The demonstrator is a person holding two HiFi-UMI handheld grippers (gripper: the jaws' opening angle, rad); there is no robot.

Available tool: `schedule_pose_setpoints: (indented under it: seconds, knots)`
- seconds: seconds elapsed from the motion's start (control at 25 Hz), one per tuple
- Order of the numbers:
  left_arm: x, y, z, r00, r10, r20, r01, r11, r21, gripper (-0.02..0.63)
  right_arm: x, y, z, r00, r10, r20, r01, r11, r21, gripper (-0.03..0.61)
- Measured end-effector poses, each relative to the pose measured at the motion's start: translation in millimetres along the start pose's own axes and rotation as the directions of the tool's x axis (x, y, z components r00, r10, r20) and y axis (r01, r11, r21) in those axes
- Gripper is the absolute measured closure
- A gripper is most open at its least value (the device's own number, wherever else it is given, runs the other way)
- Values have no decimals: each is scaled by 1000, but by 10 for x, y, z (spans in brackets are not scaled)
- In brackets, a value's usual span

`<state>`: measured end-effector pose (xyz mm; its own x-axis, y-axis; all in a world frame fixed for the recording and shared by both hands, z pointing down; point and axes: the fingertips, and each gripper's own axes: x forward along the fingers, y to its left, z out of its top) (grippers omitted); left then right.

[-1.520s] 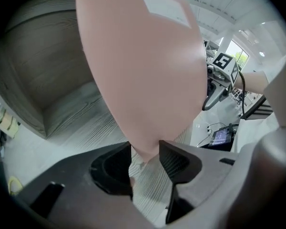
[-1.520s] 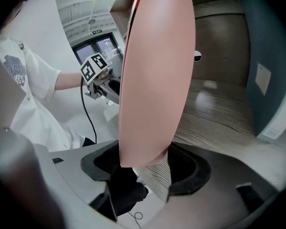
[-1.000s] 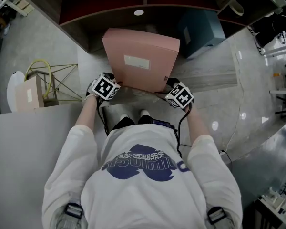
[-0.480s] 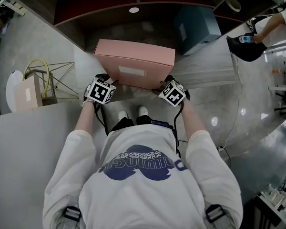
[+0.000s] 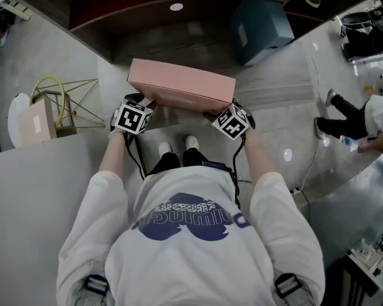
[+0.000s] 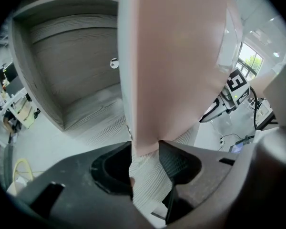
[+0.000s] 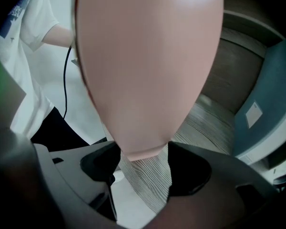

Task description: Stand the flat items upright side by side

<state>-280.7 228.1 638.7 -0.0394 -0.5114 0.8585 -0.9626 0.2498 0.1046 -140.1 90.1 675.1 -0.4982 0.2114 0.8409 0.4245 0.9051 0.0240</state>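
Grey wood-grain boards form the low open shelf (image 5: 179, 43) in front of the person, the largest thing in view and, by my reading, the place where the flat items are to stand. The pink box (image 5: 182, 85), broad and thin, is held at the shelf's front edge between the two hands, tipped so that the head view shows mostly one long narrow side. Whether its lower edge touches the boards cannot be made out. A teal box (image 5: 262, 21) already stands upright at the right of the shelf, well apart from the pink one. The left gripper (image 6: 145, 150) has its jaws closed on one lower corner of the pink box, and the right gripper (image 7: 144, 152) has its jaws closed on the other, the pads pressing the thin panel from both faces. To do this step well, both hands should probably turn at the same rate so the box does not twist. The lower edge should be set squarely on the boards beside the teal box before either grip loosens.
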Motion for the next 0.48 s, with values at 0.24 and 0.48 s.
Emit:
schedule_pose_setpoints:
  seconds: [0.24,0.48]
  knots:
    - [-44,9,59,1000,-5,21,5,1000,0,430,-226,-18,128,999,19,31,-20,999,34,275]
    - [-160,-37,117,999,-6,54,6,1000,-4,430,-504,-5,272,998,8,65,-12,998,56,287]
